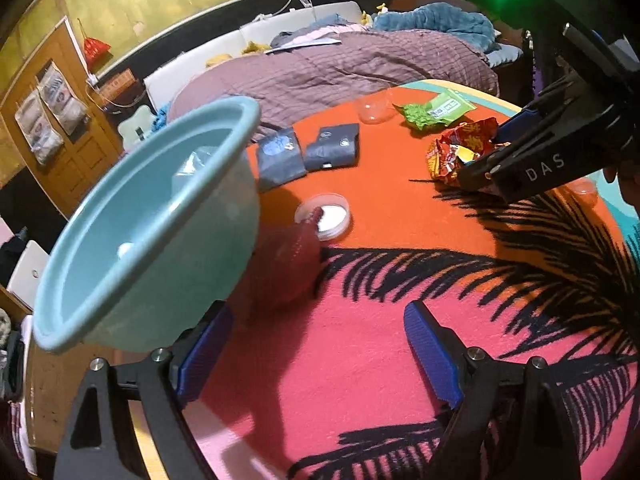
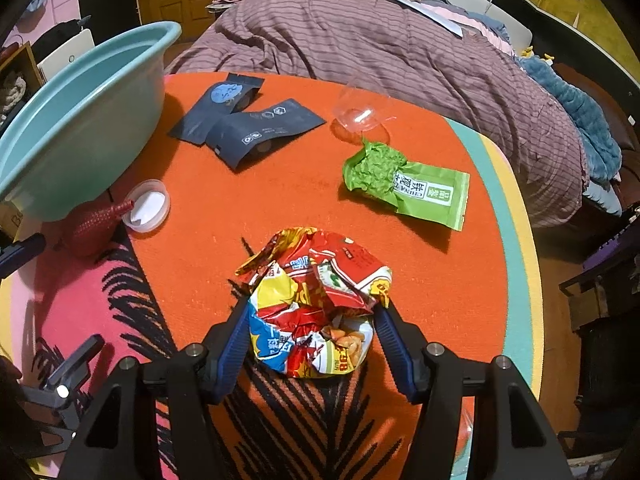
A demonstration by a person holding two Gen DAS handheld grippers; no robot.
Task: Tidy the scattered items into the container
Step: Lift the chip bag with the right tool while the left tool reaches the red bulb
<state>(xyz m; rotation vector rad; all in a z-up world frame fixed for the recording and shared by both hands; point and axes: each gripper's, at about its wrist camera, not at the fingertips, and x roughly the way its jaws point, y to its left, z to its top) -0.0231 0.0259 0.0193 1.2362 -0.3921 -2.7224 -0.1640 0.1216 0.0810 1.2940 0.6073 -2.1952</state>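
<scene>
My right gripper is shut on a crumpled red and yellow snack bag, which lies on the orange palm-print cloth. The left wrist view shows the same grip on the bag at the upper right. My left gripper stands open over the pink part of the cloth with nothing between its fingers. A teal basin sits tilted at the left, with something clear inside. Nearby lie a red mesh net, a round white lid, two dark blue pouches, a green packet and a clear cup.
A bed with a purple quilt runs along the far side of the cloth. A second clear cup sits behind the right gripper. A wooden door and hanging bags stand at the far left.
</scene>
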